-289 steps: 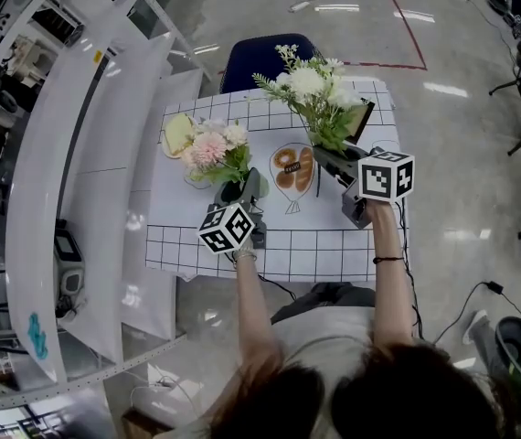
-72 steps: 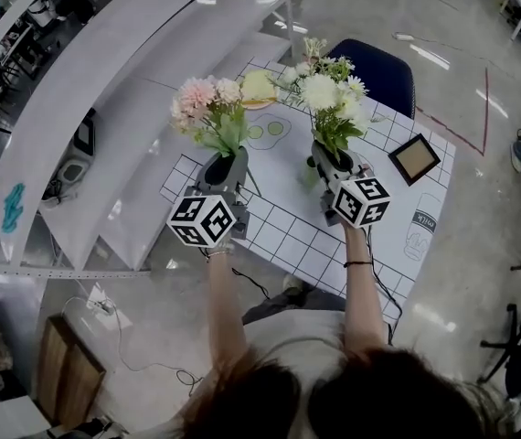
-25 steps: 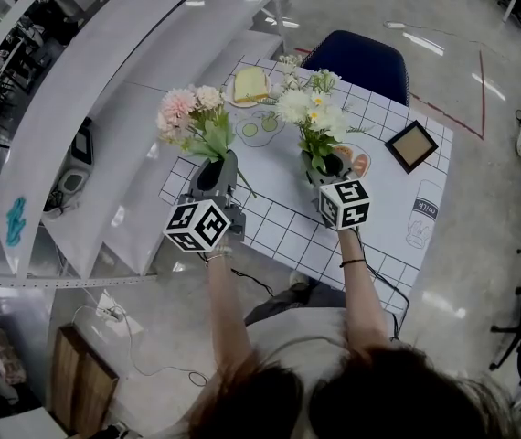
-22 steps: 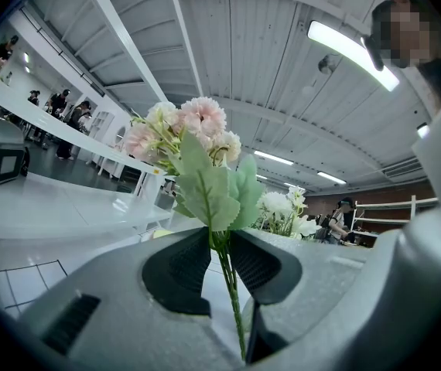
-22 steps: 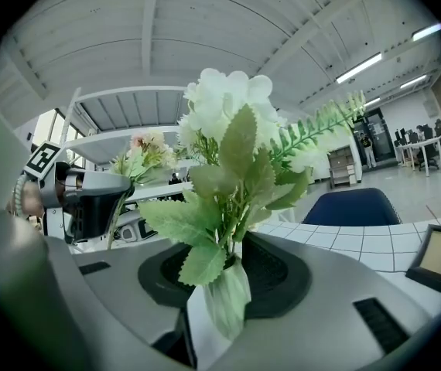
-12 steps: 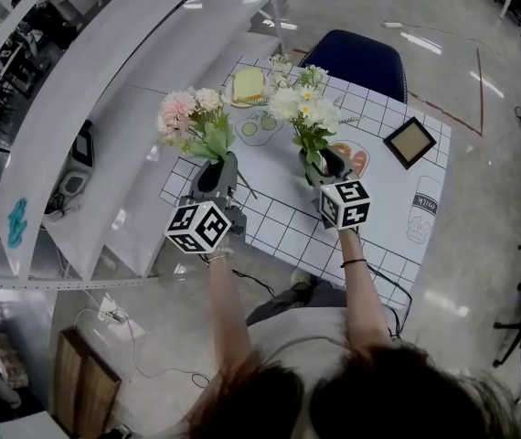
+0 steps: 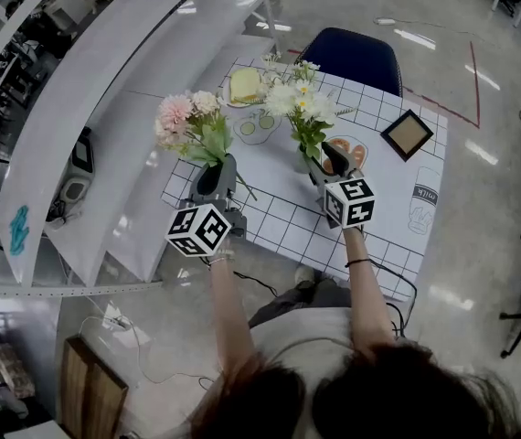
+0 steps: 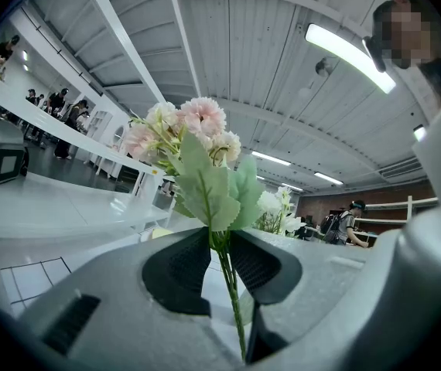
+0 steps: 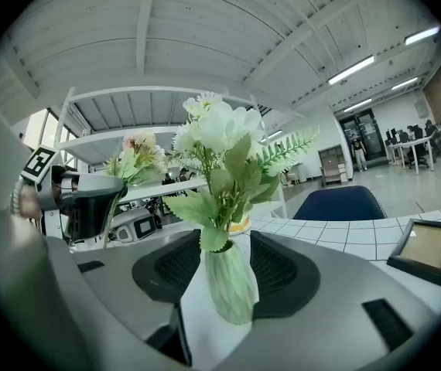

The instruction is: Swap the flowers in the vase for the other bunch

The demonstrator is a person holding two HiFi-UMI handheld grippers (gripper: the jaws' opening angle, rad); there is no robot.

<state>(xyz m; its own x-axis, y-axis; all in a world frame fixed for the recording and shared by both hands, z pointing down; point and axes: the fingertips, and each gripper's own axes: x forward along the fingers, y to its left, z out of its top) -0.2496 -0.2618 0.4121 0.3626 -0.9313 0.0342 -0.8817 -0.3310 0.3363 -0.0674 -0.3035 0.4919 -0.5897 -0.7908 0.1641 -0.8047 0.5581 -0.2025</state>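
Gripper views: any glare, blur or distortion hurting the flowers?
Left gripper view: heavy fisheye, dark corners, ceiling strip light blown out; pink bunch sharp. Right gripper view: same fisheye; white bunch and vase sharp. Head view: glare patches on floor.

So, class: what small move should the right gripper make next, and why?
Probably draw the right gripper straight back: its jaws have just been opening, the vase stands free between them, and the white flowers sit in it.
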